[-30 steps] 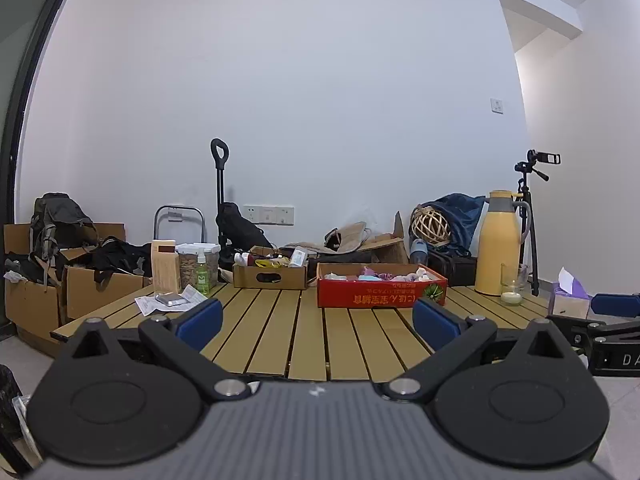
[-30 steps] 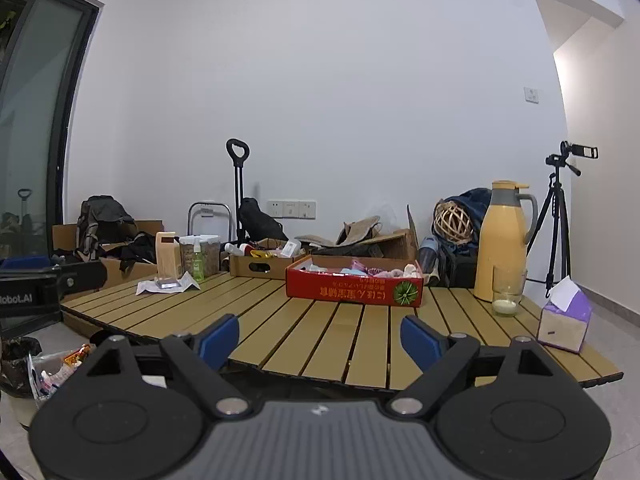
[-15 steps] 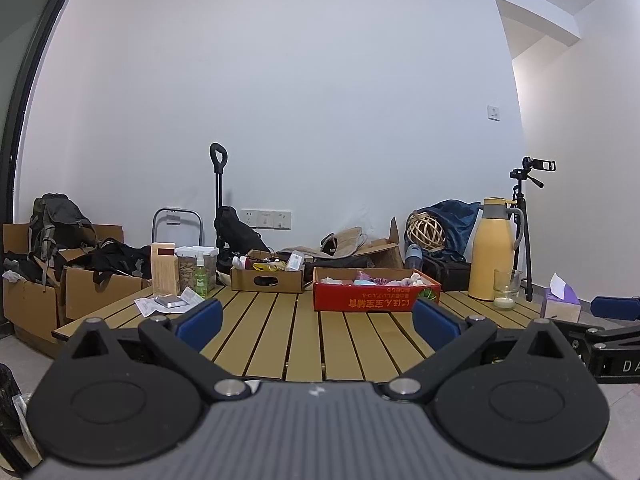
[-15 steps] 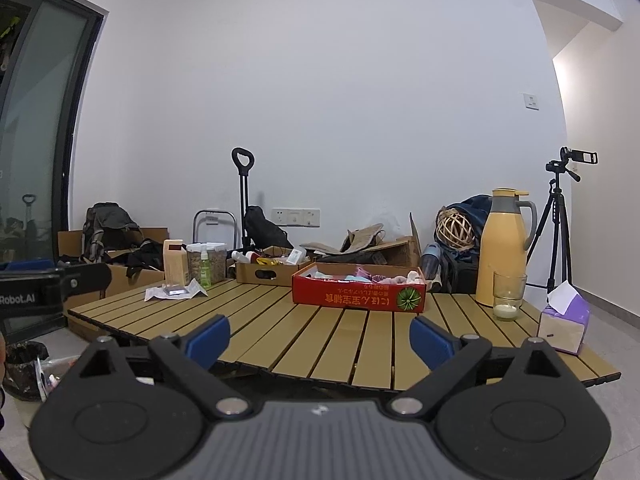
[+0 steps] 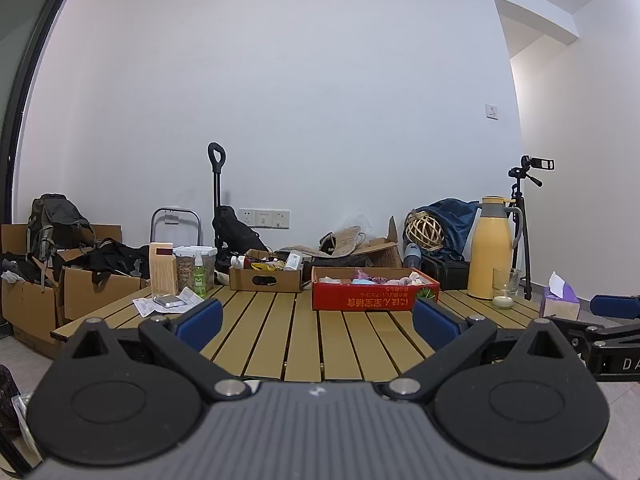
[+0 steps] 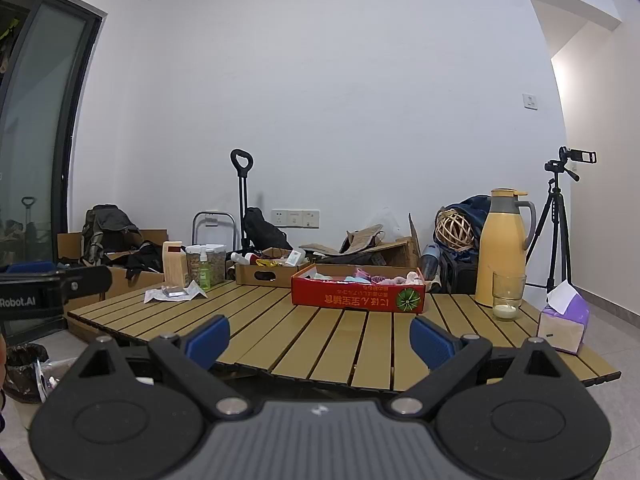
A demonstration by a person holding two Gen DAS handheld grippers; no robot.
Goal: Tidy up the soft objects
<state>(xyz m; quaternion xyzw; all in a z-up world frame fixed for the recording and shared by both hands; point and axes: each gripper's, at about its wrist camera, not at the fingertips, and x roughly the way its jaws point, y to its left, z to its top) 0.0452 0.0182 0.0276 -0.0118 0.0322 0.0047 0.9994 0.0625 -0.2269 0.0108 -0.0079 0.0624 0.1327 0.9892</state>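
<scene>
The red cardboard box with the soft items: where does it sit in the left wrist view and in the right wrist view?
Left wrist: the red box sits just right of centre on the slatted table, beyond the open left gripper.
Right wrist: the red box sits slightly right of centre, beyond the open right gripper.
Shared landmark: the yellow thermos jug stands to the box's right in both views.

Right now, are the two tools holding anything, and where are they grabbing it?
Nothing is held. The left tool and the right tool are both open with only air between the blue pads. The soft things sit in the red box on the table.
</scene>
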